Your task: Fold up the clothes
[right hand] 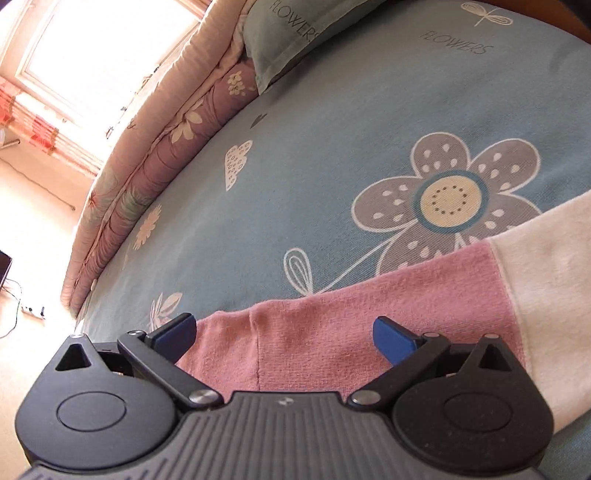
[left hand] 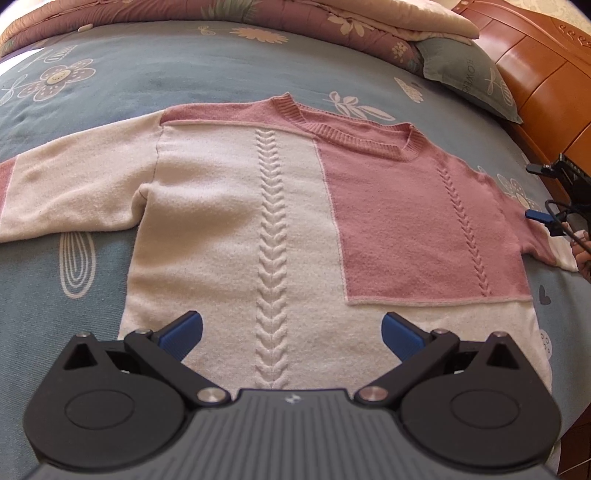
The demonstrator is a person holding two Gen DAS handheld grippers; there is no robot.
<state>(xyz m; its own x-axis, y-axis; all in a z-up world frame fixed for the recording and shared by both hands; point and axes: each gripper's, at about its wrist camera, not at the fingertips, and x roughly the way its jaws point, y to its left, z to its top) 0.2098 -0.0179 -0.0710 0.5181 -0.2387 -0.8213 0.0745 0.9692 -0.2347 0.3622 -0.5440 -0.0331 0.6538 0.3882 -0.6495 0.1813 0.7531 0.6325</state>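
Observation:
A cream and pink knit sweater (left hand: 258,206) lies flat, front up, on the blue flowered bedsheet (left hand: 129,74), both sleeves spread out. My left gripper (left hand: 291,332) is open and empty, just above the cream hem. My right gripper (right hand: 284,334) is open and empty over the pink part of the right sleeve (right hand: 332,325), whose end is cream (right hand: 554,295). The right gripper also shows in the left wrist view (left hand: 546,218) at the far right, by that sleeve.
A rolled mauve floral quilt (left hand: 221,14) and a blue-grey pillow (left hand: 465,77) lie along the far side of the bed. A wooden headboard (left hand: 535,55) stands at the right. A bright window (right hand: 92,48) and floor (right hand: 33,229) lie beyond the bed's edge.

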